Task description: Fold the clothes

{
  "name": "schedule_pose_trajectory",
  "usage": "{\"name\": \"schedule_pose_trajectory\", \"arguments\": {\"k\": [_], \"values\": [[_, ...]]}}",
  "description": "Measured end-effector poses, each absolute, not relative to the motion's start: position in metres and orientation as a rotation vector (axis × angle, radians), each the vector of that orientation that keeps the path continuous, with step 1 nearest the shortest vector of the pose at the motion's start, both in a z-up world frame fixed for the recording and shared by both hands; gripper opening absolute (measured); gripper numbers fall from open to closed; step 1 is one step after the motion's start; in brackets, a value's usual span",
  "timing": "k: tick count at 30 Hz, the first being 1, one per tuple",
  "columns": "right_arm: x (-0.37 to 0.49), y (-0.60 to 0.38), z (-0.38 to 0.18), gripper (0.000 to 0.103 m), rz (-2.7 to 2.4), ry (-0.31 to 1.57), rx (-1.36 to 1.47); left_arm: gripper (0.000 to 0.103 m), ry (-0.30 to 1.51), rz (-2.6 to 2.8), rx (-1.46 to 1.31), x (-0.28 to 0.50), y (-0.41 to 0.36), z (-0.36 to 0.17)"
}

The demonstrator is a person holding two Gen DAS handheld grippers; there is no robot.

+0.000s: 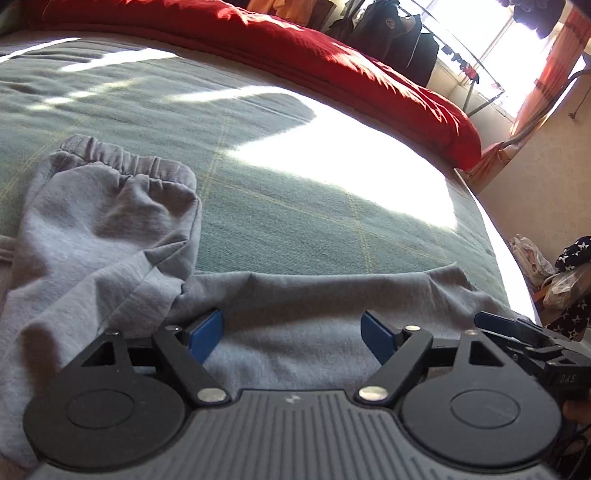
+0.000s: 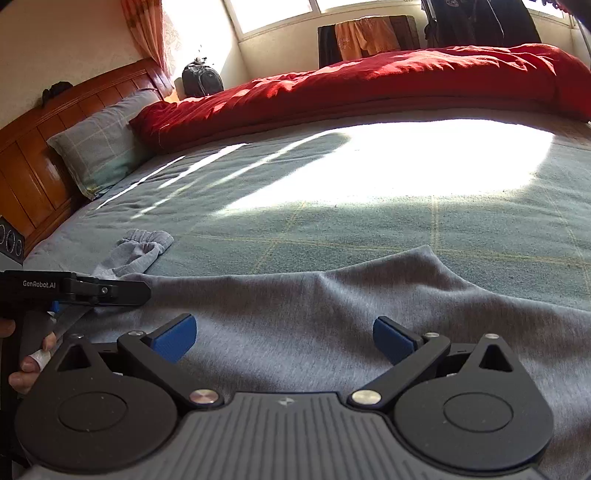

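Left wrist view first: my left hand-held gripper [image 1: 291, 334] points down at the bed, its two blue pads [image 1: 205, 334] standing well apart with nothing pinched between them; grey cloth lies under the gap, and I cannot tell whether the tips touch it. That cloth is the grey sweatpants [image 1: 295, 302], spread across the near part of the bed, with one leg bunched up to the left and its elastic cuff [image 1: 125, 162] lying on the cover. At the right edge of this view I see the black body of my right hand-held gripper [image 2: 284, 338], just beside the left one. From the right wrist view, its blue pads [image 2: 175, 338] are likewise spread wide and empty, poised over the same grey fabric, which rises in a soft ridge ahead of them. To the left there, fingers [image 2: 27, 363] of my left hand wrap the other tool's handle. Beyond the pants stretches the green checked bedspread [image 2: 332, 229], a bright patch of sunlight across its middle. Farther back lies a red quilt [image 2: 369, 85], heaped along the far side, a grey checked pillow [image 2: 99, 147] against a wooden headboard [image 2: 40, 147], and windows [image 2: 273, 14] with dark clothes hanging beside them.
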State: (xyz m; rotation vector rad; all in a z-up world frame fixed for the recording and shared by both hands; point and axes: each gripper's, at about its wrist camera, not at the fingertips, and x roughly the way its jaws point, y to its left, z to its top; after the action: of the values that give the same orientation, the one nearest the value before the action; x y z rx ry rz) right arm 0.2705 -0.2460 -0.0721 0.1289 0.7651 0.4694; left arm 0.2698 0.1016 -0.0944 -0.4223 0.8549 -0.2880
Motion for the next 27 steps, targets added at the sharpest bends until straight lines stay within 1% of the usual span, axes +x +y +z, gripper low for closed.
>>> {"name": "schedule_pose_trajectory", "arguments": {"k": [4, 7, 10, 13, 16, 21, 24, 27], "values": [[0.273, -0.255, -0.085, 0.103, 0.428, 0.800, 0.158, 0.073, 0.840, -0.256, -0.416, 0.257, 0.110, -0.094], [0.274, -0.261, -0.089, 0.103, 0.416, 0.799, 0.195, 0.079, 0.827, -0.254, -0.348, 0.253, 0.100, -0.086], [0.275, -0.257, -0.081, 0.103, 0.441, 0.770, 0.198, 0.082, 0.776, -0.293, -0.239, 0.249, 0.080, -0.075], [0.283, -0.245, -0.069, 0.103, 0.504, 0.749, 0.176, 0.082, 0.773, -0.310, -0.248, 0.256, 0.077, -0.078], [0.297, -0.226, -0.064, 0.103, 0.574, 0.744, 0.149, 0.082, 0.822, -0.261, -0.280, 0.263, 0.084, -0.090], [0.331, -0.196, -0.093, 0.103, 0.588, 0.857, 0.141, 0.082, 0.829, -0.255, -0.314, 0.262, 0.094, -0.096], [0.332, -0.187, -0.093, 0.103, 0.583, 0.813, 0.085, 0.082, 0.829, -0.260, -0.307, 0.261, 0.094, -0.097], [0.323, -0.199, -0.077, 0.103, 0.544, 0.787, 0.107, 0.082, 0.824, -0.260, -0.297, 0.260, 0.093, -0.097]]}}
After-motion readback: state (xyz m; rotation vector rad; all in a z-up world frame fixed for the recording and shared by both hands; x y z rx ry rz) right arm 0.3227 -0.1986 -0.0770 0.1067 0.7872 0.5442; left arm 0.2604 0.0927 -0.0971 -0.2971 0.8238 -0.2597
